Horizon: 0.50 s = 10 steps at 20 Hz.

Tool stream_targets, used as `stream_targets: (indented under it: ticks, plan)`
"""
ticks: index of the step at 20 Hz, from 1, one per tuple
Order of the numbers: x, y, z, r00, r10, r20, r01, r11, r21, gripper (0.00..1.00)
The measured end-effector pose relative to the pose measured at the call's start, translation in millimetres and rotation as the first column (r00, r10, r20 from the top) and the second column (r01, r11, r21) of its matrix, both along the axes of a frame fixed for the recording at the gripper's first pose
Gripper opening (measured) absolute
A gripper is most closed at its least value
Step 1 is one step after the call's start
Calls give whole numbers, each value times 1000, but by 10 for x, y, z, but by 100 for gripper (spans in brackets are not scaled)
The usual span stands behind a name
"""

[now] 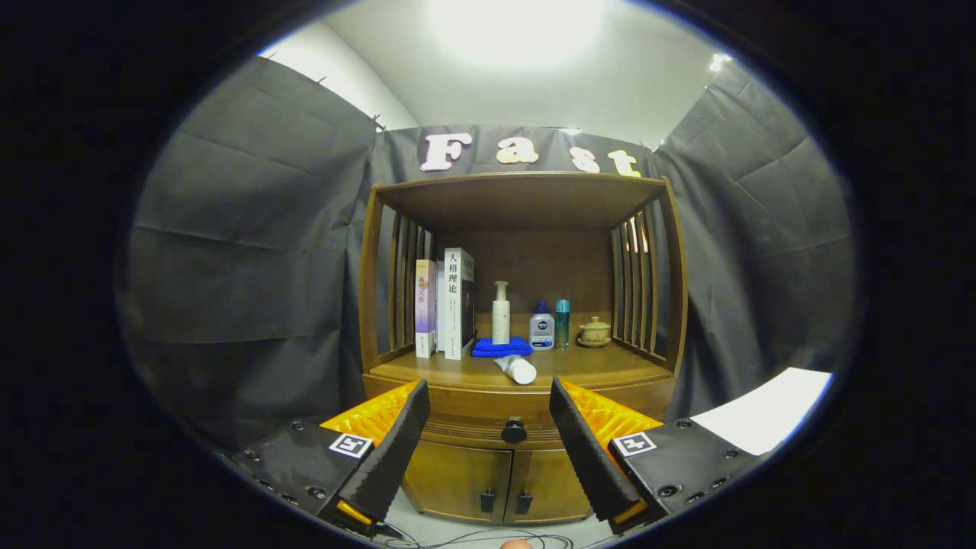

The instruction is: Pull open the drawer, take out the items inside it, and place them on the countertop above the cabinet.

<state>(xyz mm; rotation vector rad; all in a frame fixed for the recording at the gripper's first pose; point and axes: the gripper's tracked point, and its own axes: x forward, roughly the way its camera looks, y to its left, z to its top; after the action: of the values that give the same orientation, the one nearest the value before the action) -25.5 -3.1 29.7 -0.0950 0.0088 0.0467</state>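
A: Where do your jaws stand?

B: Your gripper (488, 450) is spread wide, holding nothing. Its fingers (396, 450) flank the drawer knob (514, 431), which sits between them, a little beyond the tips.

A: And the drawer?

B: The drawer (488, 419) is closed, its front flush under the countertop (587, 366). Below it, at 6 o'clock from the knob, are two cabinet doors (457, 476) with small dark handles.

A: What's on top?

B: At 12 o'clock from the knob a white tube (518, 369) lies on its side near the countertop's front edge. Just behind it a folded blue cloth (501, 348) carries a white pump bottle (501, 314). At 11 o'clock books (450, 305) stand upright. At 1 o'clock stand a small white bottle (541, 328), a teal bottle (562, 322) and a lidded cup on a saucer (595, 332).
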Motion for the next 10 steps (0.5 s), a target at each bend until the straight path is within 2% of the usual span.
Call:
stream_targets:
  ticks: [10]
  plan:
    - [-65,-18,-10,1000,21,-2,-21,999,30,99]
